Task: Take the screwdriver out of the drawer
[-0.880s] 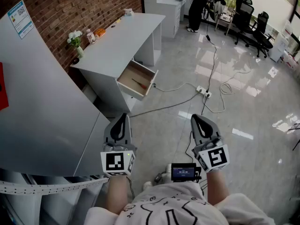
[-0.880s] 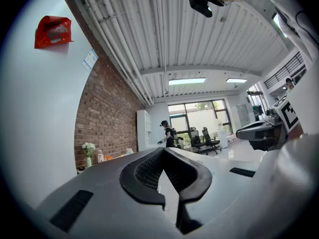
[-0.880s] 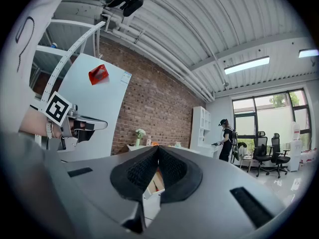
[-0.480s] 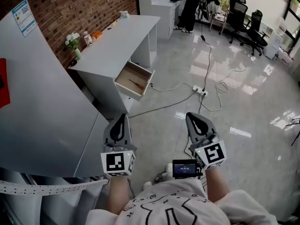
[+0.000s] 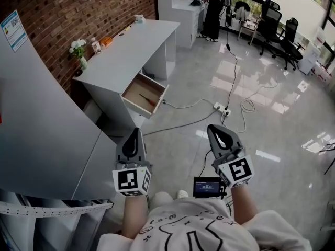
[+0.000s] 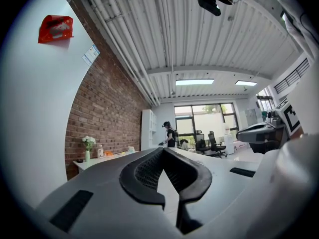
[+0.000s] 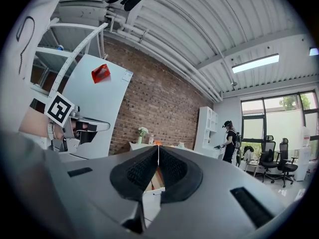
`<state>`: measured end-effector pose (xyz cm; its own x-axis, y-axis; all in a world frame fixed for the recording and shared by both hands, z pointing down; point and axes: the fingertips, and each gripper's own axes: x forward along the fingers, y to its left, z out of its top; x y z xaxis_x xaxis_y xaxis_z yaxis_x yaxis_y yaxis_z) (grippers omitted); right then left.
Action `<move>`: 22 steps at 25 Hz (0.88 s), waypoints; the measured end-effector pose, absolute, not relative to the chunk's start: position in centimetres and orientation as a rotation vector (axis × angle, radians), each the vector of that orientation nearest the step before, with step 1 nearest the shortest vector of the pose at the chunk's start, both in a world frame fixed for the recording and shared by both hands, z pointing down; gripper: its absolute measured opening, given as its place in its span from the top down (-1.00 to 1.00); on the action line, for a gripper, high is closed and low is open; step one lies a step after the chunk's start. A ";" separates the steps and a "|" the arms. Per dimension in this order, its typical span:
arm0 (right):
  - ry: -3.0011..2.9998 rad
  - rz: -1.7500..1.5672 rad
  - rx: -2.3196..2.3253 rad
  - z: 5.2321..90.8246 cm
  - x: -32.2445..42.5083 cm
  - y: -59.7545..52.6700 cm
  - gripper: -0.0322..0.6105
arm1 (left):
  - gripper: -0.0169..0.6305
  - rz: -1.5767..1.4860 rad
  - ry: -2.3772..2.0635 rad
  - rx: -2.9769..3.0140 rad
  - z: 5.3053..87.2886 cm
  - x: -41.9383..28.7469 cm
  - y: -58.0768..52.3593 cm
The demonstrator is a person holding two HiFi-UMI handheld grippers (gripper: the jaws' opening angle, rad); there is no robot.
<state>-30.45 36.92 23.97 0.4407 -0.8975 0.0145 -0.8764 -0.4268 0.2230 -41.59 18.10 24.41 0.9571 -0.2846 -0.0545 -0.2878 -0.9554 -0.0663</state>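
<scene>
The white desk (image 5: 131, 43) stands against the brick wall, and its drawer (image 5: 144, 94) is pulled open. Inside lies the screwdriver (image 5: 147, 100), thin, with a red-orange handle. Both grippers hover level in front of me, well short of the desk and above the floor. My left gripper (image 5: 136, 130) is shut and holds nothing; in the left gripper view its pads (image 6: 149, 171) meet. My right gripper (image 5: 213, 128) is likewise shut and empty. The right gripper view shows the drawer (image 7: 155, 182) through the slot below the closed tips.
A curved grey panel (image 5: 42, 129) stands close on my left. Cables and a power strip (image 5: 222, 107) cross the glossy floor right of the desk. A flower vase (image 5: 78, 48) and small items sit on the desk. A person (image 5: 213, 7) and office chairs (image 5: 280, 30) are far back.
The head view has shifted: the desk and open drawer have slid slightly left. Both grippers stay shut, side by side; the right one moved a little left.
</scene>
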 end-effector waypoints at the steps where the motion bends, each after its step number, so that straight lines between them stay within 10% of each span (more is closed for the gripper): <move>1: -1.558 -0.154 2.495 24.1 -29.8 37.0 0.84 | 0.91 0.064 0.441 -3.041 24.6 -40.9 18.3; 22: -1.638 -0.113 2.450 26.5 -19.3 31.1 0.84 | 0.91 -0.015 0.459 -3.040 27.1 -29.5 12.7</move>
<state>-19.25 31.06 26.47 0.3858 -0.9216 0.0426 -0.9069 -0.3704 0.2007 -29.52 12.67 27.10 0.9555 -0.2951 -0.0005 -0.2945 -0.9532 -0.0680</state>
